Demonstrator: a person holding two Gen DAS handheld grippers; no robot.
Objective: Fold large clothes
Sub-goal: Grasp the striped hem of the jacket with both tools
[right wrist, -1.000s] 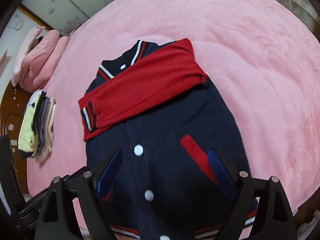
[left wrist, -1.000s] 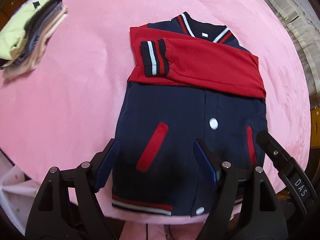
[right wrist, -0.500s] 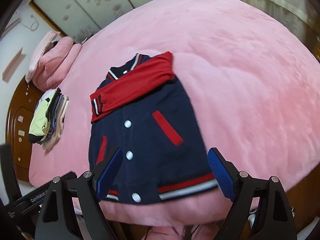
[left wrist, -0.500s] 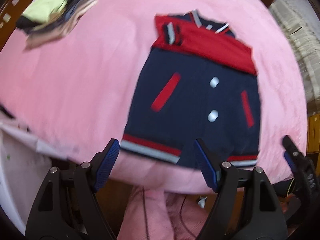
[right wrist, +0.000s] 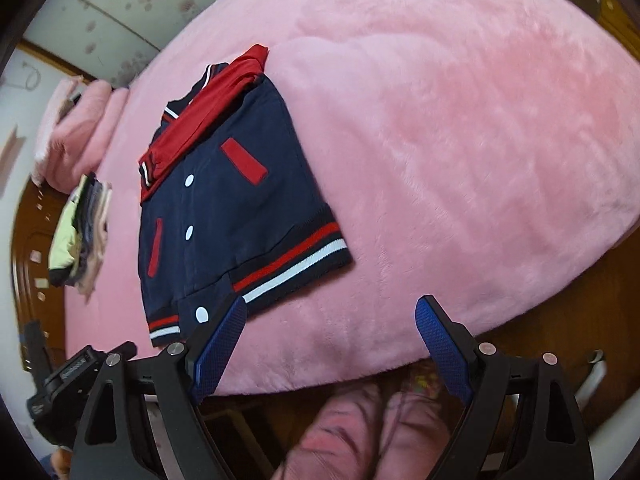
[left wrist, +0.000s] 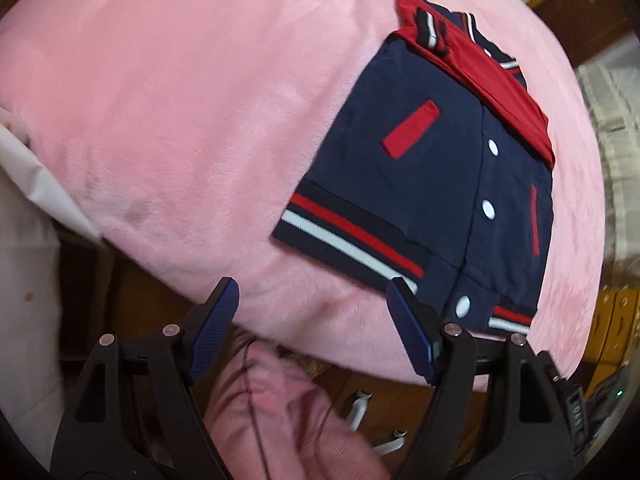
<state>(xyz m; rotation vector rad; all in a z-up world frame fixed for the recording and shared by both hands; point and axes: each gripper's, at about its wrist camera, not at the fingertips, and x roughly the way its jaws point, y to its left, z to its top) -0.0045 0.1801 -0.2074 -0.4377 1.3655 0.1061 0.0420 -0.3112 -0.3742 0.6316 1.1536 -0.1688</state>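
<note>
Pale, soft stack of folded clothes (right wrist: 82, 232) at the left, plush pink fleece blanket (right wrist: 460, 120), navy varsity jacket (right wrist: 224, 216) lying flat with red sleeves folded across its chest, ribbed striped hem, left gripper (left wrist: 312, 332) and right gripper (right wrist: 330, 344) both spread wide, holding nothing, off the near edge

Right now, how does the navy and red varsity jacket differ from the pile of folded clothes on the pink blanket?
The navy and red varsity jacket is one garment spread flat, its front up; the pile of folded clothes is several pieces stacked. The jacket lies at the near edge of the pink blanket, by the open jaws; the pile lies farther off, to the jacket's left in the right wrist view. The jacket is dark; the pile is mostly pale. Both rest on the blanket, ungripped.
</note>
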